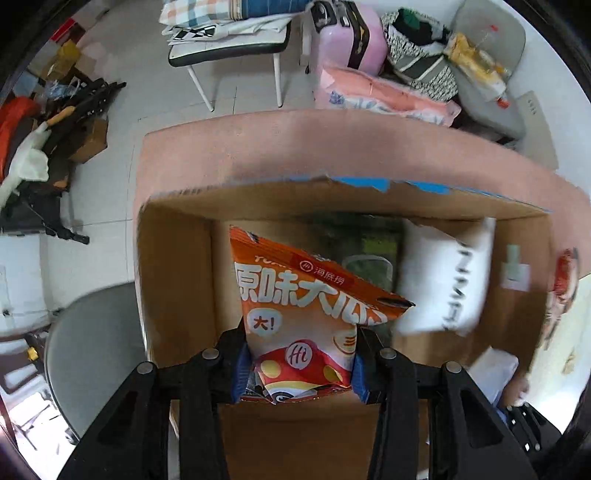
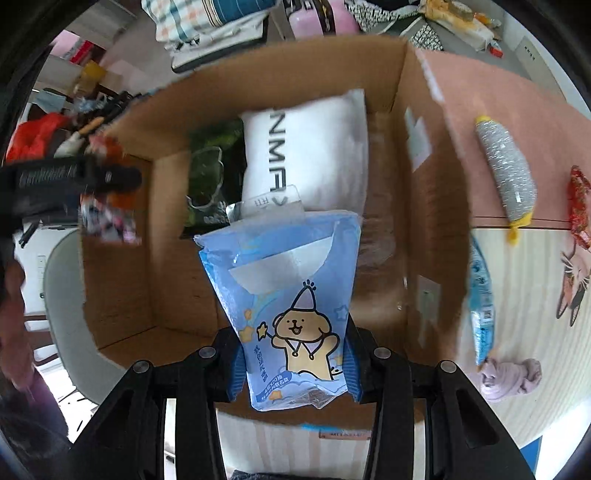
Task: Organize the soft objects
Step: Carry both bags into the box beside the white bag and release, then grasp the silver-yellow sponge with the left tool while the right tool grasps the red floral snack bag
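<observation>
My left gripper is shut on an orange snack bag and holds it over the open cardboard box. My right gripper is shut on a blue tissue pack with a cartoon bear, held over the same box. Inside the box lie a white pillow and a dark green packet. The left gripper also shows blurred at the left of the right wrist view.
On the table to the right lie a grey yarn spool, a blue packet, a purple cloth and a red item. Behind the box stand a chair with folded fabrics, a pink suitcase and a pink cushion.
</observation>
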`<state>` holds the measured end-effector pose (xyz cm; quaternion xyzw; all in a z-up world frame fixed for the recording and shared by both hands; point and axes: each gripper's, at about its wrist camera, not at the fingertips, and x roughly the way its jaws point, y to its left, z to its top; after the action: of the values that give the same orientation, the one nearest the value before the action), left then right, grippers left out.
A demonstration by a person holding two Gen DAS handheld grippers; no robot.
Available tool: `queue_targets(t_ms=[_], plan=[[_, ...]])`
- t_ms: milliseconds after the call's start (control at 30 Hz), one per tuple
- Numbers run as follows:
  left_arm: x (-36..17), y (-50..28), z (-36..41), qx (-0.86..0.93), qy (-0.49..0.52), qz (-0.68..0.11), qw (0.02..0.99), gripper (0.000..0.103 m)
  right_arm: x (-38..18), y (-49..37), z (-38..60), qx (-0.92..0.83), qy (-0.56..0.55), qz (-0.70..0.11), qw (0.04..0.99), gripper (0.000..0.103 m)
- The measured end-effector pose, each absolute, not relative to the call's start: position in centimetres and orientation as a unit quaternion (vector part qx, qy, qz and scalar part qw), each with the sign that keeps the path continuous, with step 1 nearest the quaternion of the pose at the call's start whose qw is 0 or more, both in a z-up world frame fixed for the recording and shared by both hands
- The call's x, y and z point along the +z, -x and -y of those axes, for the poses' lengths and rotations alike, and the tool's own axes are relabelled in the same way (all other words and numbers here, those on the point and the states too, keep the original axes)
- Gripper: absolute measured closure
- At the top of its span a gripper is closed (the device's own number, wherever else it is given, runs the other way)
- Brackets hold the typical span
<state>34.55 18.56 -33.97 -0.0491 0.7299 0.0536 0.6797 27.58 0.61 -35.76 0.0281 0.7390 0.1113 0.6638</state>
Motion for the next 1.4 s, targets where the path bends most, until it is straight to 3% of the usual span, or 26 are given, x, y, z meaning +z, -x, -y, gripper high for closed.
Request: queue_targets(t_ms=[400, 467, 533, 600, 633, 733, 767, 800, 900, 1400], plan=[[-37.8, -36.8, -18.6, 0.04, 0.043, -0.757, 0.651, 0.06, -41.3, -28.3, -3.0, 0.082, 0.011, -0.768, 0.636, 0.058], [-38.0, -37.0, -18.7, 0.042, 0.044, -0.757, 0.65, 0.054, -41.7, -28.3, -3.3, 0.08, 0.015, -0.771, 0.632, 0.055], [-38.1, -37.0, -19.0, 0.042, 0.055, -0.758, 0.649, 0.05, -42.0, -28.4, -3.6, 0.079, 0.023, -0.771, 0.632, 0.045], [-37.7, -36.9, -19.3, 0.043, 0.061, -0.756, 0.65, 0.038, -42.0, -28.4, -4.0, 0.074, 0.035, -0.768, 0.635, 0.022], [-37.4, -36.9, -19.3, 0.042, 0.059, -0.753, 0.654, 0.03, -42.0, -28.3, -4.2, 0.076, 0.035, -0.766, 0.637, 0.018], [-36.2, -36.6, -19.6, 0.046, 0.051, -0.742, 0.667, 0.02, -41.2, -28.1, -4.4, 0.078, 0.028, -0.763, 0.641, 0.017], [-35.6, -36.3, -19.8, 0.045, 0.053, -0.738, 0.671, 0.007, -40.9, -27.8, -4.5, 0.077, 0.031, -0.761, 0.643, 0.015], [-35.0, -36.0, -19.9, 0.046, 0.053, -0.733, 0.676, 0.002, -40.4, -27.7, -4.6, 0.075, 0.034, -0.758, 0.647, 0.01], [-32.7, -34.3, -19.8, 0.056, 0.039, -0.712, 0.699, 0.002, -38.9, -27.2, -5.0, 0.079, 0.036, -0.747, 0.659, 0.0], [-24.5, -22.2, -18.4, 0.061, 0.05, -0.645, 0.76, 0.001, -29.8, -24.1, -3.2, 0.07, 0.039, -0.682, 0.727, 0.0]])
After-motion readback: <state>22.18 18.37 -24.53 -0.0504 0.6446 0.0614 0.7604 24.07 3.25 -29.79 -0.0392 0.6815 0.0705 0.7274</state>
